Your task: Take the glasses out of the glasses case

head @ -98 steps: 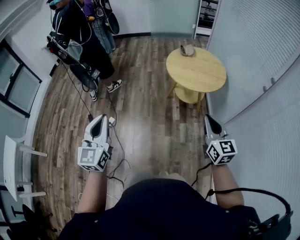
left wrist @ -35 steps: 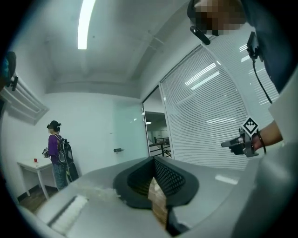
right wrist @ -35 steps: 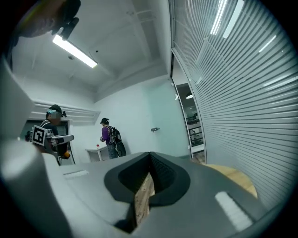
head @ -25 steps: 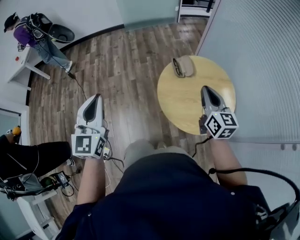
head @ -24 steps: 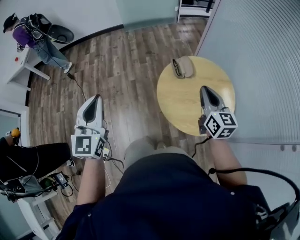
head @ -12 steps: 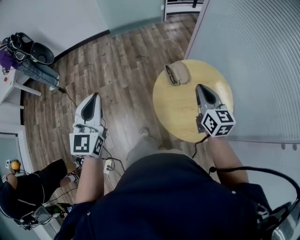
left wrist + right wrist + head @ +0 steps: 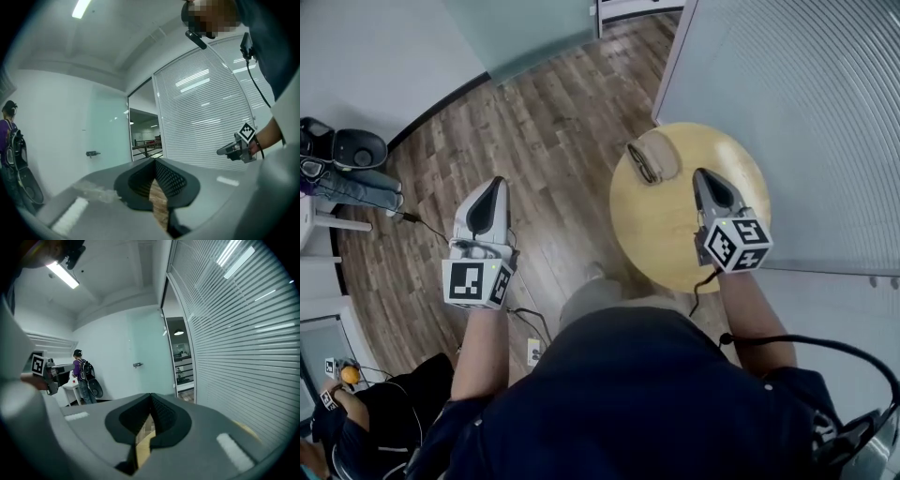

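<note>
Head view: glasses case (image 7: 656, 157) on tabletop (image 7: 670, 239), just ahead of right gripper (image 7: 705, 176).
Right gripper: jaws together.
Left gripper (image 7: 495, 181): jaws together.

My head view looks steeply down onto the floor (image 7: 553, 122) and round counter (image 7: 666, 234). Each gripper view rides close behind its own fingers (image 7: 176, 180), facing roughly level. The left one catches the right gripper (image 7: 220, 151), the right one the left gripper (image 7: 54, 376); both share the slatted wall (image 7: 206, 112).

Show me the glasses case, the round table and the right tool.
glasses case (image 7: 664, 155): head view, its beige part.
round table (image 7: 661, 230): head view, bare wood.
right tool (image 7: 700, 174): head view, its tip.
</note>
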Tool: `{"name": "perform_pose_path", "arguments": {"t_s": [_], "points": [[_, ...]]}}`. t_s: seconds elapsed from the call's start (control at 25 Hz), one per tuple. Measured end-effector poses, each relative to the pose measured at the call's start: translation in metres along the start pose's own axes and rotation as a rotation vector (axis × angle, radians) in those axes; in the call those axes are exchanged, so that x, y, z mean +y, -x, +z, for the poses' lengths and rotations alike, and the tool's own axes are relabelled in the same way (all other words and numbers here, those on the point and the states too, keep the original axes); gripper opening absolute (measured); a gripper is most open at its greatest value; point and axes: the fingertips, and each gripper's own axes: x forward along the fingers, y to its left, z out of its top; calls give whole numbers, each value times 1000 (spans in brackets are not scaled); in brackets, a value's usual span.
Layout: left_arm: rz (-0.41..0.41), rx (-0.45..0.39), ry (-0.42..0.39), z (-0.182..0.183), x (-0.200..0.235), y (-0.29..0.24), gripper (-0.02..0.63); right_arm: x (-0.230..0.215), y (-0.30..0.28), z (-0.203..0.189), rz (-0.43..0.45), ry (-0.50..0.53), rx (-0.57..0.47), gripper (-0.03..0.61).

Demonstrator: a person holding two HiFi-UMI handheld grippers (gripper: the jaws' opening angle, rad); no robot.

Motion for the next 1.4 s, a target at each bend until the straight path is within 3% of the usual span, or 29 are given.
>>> {"name": "perform_pose_path", "arguments": {"t_s": [0.24, 0.52, 0.72, 1.0, 1.4], "points": [[-87, 7, 21, -9, 26, -47, 5, 14, -27, 9, -3, 88, 25, 9], [-145, 14, 42, -9, 26, -97, 5, -13, -42, 11, -85, 44, 73, 9], [-126, 44, 45, -31, 34, -116, 3, -25, -67, -1, -90, 35, 90, 9], [-50, 118, 84, -73, 40, -142, 4, -47, -116, -57, -57, 32, 143, 9], [-57, 242, 56, -152, 27, -152, 4, -51, -165, -154, 63, 6, 298, 9]]}}
